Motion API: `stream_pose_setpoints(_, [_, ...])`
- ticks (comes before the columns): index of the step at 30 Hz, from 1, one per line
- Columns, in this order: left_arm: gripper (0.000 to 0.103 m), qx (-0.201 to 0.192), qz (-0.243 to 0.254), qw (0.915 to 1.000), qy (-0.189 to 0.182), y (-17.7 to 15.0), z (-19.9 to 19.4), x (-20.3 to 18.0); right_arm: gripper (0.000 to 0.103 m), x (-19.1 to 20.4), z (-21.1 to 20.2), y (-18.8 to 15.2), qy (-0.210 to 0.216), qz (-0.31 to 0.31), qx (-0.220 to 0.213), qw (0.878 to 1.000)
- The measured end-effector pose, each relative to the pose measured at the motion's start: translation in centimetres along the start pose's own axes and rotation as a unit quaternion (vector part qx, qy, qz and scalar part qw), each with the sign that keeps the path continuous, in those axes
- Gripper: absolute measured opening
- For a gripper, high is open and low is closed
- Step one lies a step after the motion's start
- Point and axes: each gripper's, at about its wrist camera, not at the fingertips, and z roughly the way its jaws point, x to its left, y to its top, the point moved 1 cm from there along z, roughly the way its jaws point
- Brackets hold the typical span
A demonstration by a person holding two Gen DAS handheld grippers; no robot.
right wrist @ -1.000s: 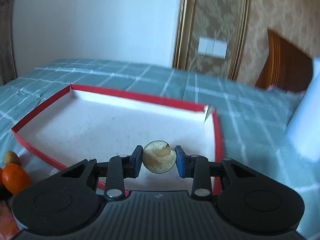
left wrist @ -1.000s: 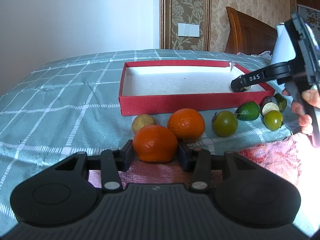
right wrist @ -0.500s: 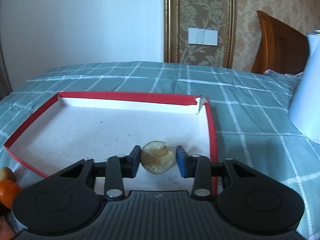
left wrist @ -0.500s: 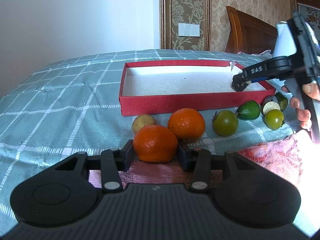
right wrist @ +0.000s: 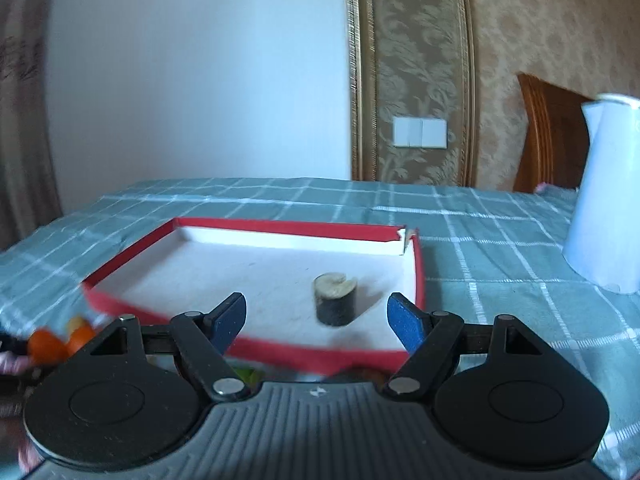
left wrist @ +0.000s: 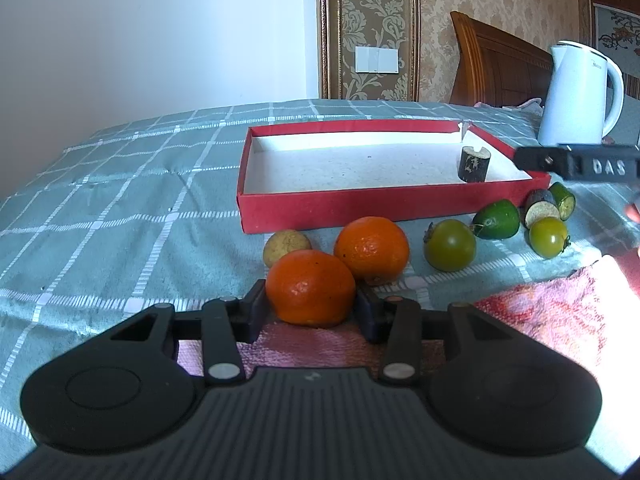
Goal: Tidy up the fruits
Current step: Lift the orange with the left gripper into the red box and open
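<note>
My left gripper is shut on an orange mandarin above a pink towel. A second mandarin, a small yellow fruit, green tomatoes and cut green pieces lie on the bed in front of the red box. My right gripper is open and empty, drawn back from the box. A dark cut fruit piece stands in the box's right corner; it also shows in the left wrist view.
A white kettle stands on the bed right of the box, also in the right wrist view. The checked green bedspread spreads to the left. A wooden headboard and wall lie behind.
My right gripper opened, let go of the cut fruit piece in the box's right corner, and drew back. My left gripper has kept still on the mandarin.
</note>
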Motion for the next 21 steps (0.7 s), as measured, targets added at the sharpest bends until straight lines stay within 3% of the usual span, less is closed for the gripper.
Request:
stream_pose_setpoints(3, [0.041, 0.000, -0.003, 1.0000, 0.001, 0.0, 0.0, 0.0, 0.078, -0.4, -0.5, -0.7, -0.026, 0.006, -0.004, 1.000])
stream_pose_setpoints(10, [0.040, -0.012, -0.012, 0.9999, 0.000, -0.1, -0.6, 0.4, 0.080, -2.6, 0.0, -2.0, -0.021, 0.064, 0.018, 0.998])
stream_pose_setpoints(21, [0.040, -0.040, -0.009, 0.9992, -0.002, 1.7, -2.6, 0.7, 0.082, -2.5, -0.7, -2.0, -0.040, 0.051, -0.004, 0.998])
